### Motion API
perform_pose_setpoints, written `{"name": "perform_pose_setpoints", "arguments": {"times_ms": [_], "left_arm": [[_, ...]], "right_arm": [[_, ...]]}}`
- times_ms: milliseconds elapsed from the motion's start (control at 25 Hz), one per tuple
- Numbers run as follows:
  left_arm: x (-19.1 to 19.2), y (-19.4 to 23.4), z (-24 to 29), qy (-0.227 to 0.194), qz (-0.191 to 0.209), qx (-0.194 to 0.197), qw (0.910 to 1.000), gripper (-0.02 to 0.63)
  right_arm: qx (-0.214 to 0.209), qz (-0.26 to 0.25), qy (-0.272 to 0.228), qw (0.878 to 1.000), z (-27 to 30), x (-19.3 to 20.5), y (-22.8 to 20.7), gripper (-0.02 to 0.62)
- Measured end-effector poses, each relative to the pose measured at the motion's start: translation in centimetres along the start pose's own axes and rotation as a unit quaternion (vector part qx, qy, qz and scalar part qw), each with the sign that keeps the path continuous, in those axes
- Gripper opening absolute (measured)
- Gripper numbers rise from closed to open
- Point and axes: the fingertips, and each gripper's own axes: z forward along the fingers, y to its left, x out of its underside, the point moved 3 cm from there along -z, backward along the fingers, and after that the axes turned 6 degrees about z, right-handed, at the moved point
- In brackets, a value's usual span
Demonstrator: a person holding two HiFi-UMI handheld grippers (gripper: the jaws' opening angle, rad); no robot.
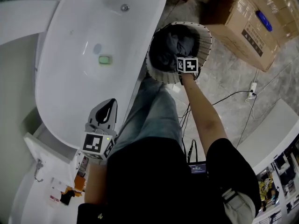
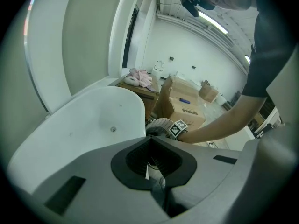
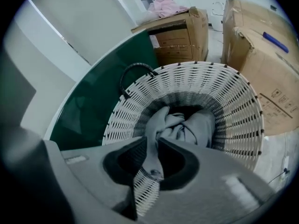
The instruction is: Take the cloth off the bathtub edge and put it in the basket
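Done: we hold the cloth [image 3: 180, 125] in the basket [image 3: 224, 92].
Right tongs [image 3: 152, 160]: clamped on cloth; release remains.
Left tongs [image 2: 154, 171]: together, empty.

In the head view the marker cube [image 1: 187, 64] hides the fingers of the right gripper [image 3: 150, 146] down in the basket [image 1: 206, 37].

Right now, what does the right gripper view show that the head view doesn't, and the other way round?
Only the right gripper view: the right gripper with its jaws closed on a fold of the grey cloth, and the black loop handle of the white woven basket. Only the head view: the inside of the white bathtub with a pale green block in it, and the left gripper near the tub's rim. Both: that basket, the cloth bundled inside it, and a brown cardboard box beside it.
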Motion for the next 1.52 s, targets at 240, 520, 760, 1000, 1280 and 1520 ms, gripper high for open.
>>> {"name": "perform_pose_setpoints", "arguments": {"times_ms": [240,520,760,1000,1280,1520], "left_arm": [[0.7,-0.2,0.0,0.001,-0.004,0.003,1.0000,0.014],[0.9,-0.3,-0.5,-0.006,-0.004,0.004,1.0000,0.014],[0.4,-0.7,-1.0,-0.017,0.001,0.004,0.9998,0.014],[-0.7,-1.3,-1.7,-0.034,0.004,0.004,0.9994,0.014],[-3.0,-2.9,-2.8,-0.054,0.012,0.012,0.9984,0.014],[-5.1,-4.4,-3.8,-0.075,0.027,0.018,0.9967,0.014]], "right_arm": [[-0.004,-0.014,-0.002,1.000,0.0,-0.1,0.7,0.074],[-0.007,-0.032,-0.001,0.999,-0.5,0.3,2.1,0.072],[-0.014,-0.062,-0.007,0.998,-2.7,-0.2,3.6,0.067],[-0.033,-0.097,-0.048,0.994,-6.6,-2.0,5.8,-0.003],[-0.056,-0.114,-0.086,0.988,-12.3,-3.3,8.3,-0.005],[-0.073,-0.119,-0.115,0.984,-18.2,-3.6,10.7,-0.005]]}}
